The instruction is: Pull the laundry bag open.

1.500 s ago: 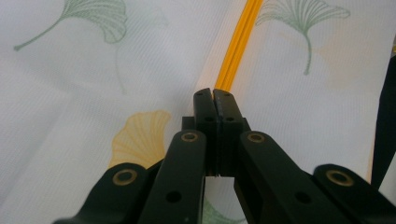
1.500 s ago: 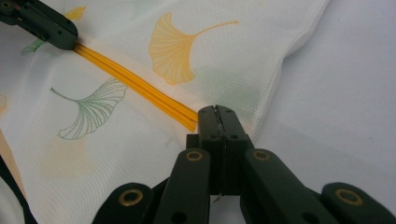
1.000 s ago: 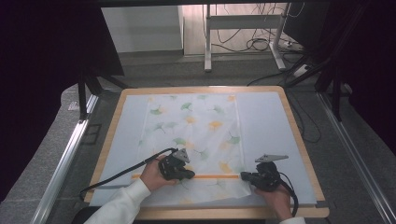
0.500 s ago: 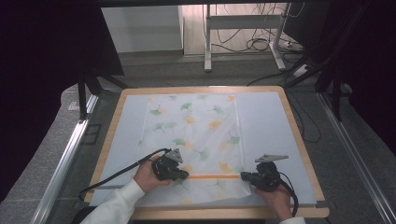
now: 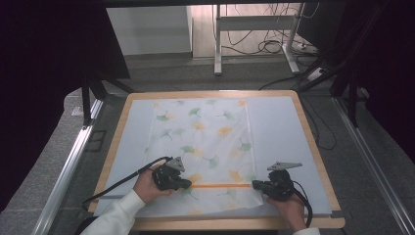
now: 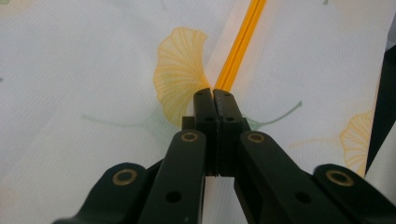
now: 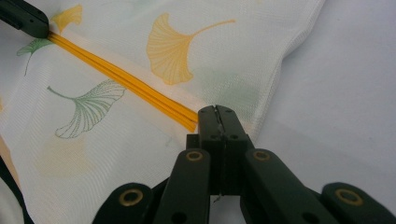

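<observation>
Leftward along the orange strip [image 5: 220,185] goes the left claw [image 5: 183,183], away from the right claw [image 5: 258,185], which has kept its place at the strip's other end. Both claws are pinched tight on the strip, which lies across the near part of the leaf-print cloth [image 5: 203,147] on the desk [image 5: 313,147]. If the left one pulls further, the thin cloth could bunch or the strip could slip from a claw.

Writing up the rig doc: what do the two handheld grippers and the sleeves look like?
Both the left gripper and the right gripper are black, with brass-ringed holes, a grey three-cornered plate on top and a trailing black cable. The sleeves are white.
</observation>
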The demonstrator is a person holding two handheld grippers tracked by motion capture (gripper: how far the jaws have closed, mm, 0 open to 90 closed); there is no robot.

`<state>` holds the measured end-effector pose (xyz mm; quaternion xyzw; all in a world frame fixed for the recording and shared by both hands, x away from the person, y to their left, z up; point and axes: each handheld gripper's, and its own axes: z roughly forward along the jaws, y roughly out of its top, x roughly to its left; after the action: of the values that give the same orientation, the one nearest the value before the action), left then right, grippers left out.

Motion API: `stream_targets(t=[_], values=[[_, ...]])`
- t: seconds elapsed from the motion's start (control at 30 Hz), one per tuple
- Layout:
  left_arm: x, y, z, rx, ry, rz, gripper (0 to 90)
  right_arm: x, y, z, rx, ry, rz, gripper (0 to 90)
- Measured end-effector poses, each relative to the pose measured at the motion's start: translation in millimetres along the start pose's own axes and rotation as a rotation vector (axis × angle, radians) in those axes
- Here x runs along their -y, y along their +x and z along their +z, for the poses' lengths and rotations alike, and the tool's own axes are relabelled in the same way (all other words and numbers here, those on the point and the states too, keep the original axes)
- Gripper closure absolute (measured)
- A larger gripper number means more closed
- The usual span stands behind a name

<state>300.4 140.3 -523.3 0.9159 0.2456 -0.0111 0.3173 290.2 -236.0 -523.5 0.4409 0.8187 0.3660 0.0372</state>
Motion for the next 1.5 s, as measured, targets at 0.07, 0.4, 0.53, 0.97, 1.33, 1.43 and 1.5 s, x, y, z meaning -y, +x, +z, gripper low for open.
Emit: stream_targets(t=[0.07, 0.4, 0.53, 0.97, 1.33, 1.43, 1.5], values=[[3.3, 2.0, -2.8, -0.001, 0.002, -0.006, 90.0, 0.0, 0.0, 0.0, 0.0, 0.0, 0.0, 89.6], [17.8, 9.6, -13.7, -0.009, 0.001, -0.037, 90.0, 0.0, 0.2, 0.0, 0.002, 0.0, -0.001, 89.6], [23.4, 12.4, -17.7, -0.012, -0.003, -0.049, 90.0, 0.0, 0.2, 0.0, 0.002, -0.001, -0.001, 89.6], [37.9, 18.0, -27.3, -0.023, -0.013, -0.08, 90.0, 0.0, 0.8, 0.0, 0.005, 0.0, -0.004, 89.6], [39.1, 18.1, -28.6, -0.028, -0.009, -0.081, 90.0, 0.0, 0.6, 0.0, 0.005, -0.001, -0.006, 89.6], [39.6, 18.2, -29.1, -0.03, -0.009, -0.081, 90.0, 0.0, 0.8, 0.0, 0.006, -0.001, -0.006, 89.6], [39.7, 18.1, -29.1, -0.03, -0.01, -0.081, 90.0, 0.0, 0.8, 0.0, 0.005, -0.001, -0.006, 89.6]])
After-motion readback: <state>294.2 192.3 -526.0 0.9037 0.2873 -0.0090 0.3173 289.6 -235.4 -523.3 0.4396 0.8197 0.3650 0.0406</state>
